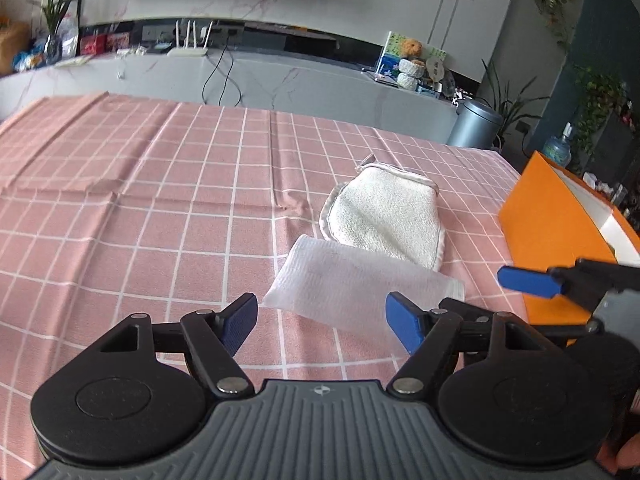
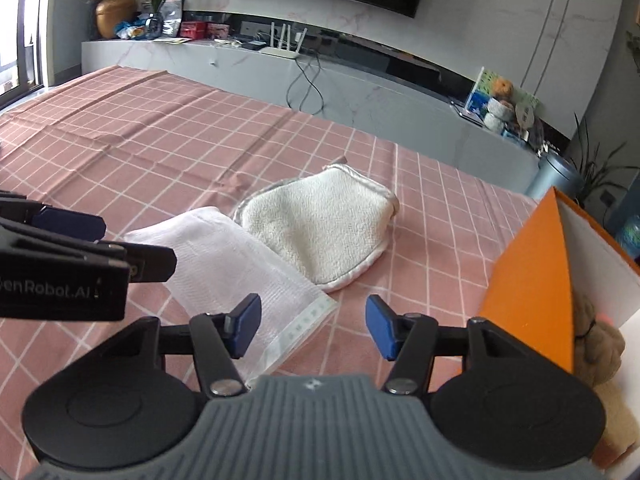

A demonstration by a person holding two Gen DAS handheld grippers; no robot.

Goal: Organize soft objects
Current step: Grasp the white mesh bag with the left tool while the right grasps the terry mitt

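Note:
A translucent white mesh pouch point(image 1: 360, 280) lies flat on the pink checked tablecloth point(image 1: 160, 200). A cream terry mitt point(image 1: 384, 216) lies just behind it, with their edges overlapping. My left gripper point(image 1: 322, 320) is open over the pouch's near end, and its pads touch nothing. In the right wrist view the pouch point(image 2: 232, 256) and mitt point(image 2: 324, 224) lie ahead. My right gripper point(image 2: 314, 328) is open above the pouch's near corner and grips nothing. The left gripper point(image 2: 138, 244) reaches in from the left over the pouch.
An orange box point(image 2: 532, 292) stands open at the table's right edge with a brown plush toy point(image 2: 600, 344) inside; it also shows in the left wrist view as the box point(image 1: 552, 240). Beyond the table are a grey cabinet point(image 1: 280, 76) and a metal bin point(image 1: 476, 124).

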